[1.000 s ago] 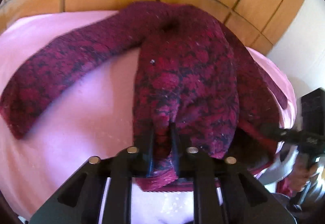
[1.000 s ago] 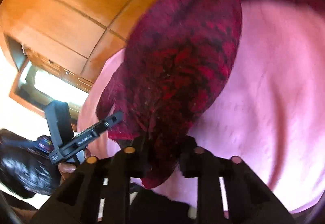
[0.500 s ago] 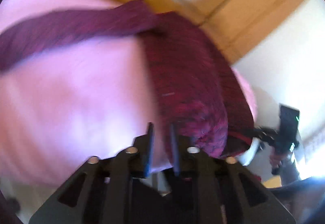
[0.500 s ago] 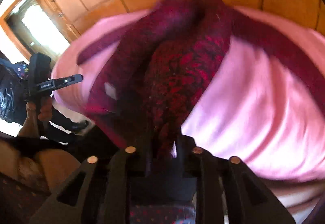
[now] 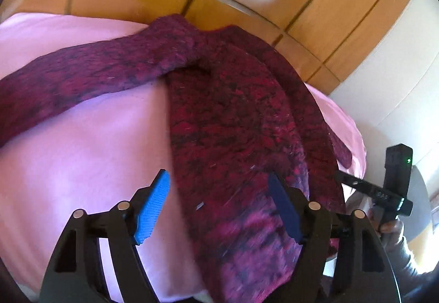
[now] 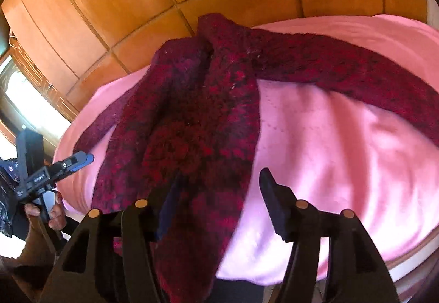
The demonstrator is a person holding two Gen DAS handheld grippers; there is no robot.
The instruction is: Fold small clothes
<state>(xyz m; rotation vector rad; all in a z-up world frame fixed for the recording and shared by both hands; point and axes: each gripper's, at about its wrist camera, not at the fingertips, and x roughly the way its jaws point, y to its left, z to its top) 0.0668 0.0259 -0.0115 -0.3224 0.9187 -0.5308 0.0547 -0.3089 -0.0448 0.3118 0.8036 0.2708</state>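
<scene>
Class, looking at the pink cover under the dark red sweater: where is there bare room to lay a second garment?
Free: the pink cover below the outstretched sleeve, left of the folded body. Crowded: the right edge, taken by the sweater.

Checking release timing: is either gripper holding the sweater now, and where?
Nothing held. Left gripper and right gripper have just been opening; the red sweater lies between the spread fingers, unpinched.

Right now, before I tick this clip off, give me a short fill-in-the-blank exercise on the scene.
1. The dark red knitted garment lies on a ____ sheet.
2. The left hand-held gripper has ____ pads.
3. Both hand-held grippers' jaws stand ____; the right hand-held gripper has just been opening.
4. The panelling behind is ____.

Missing words: pink; blue; open; wooden
</scene>
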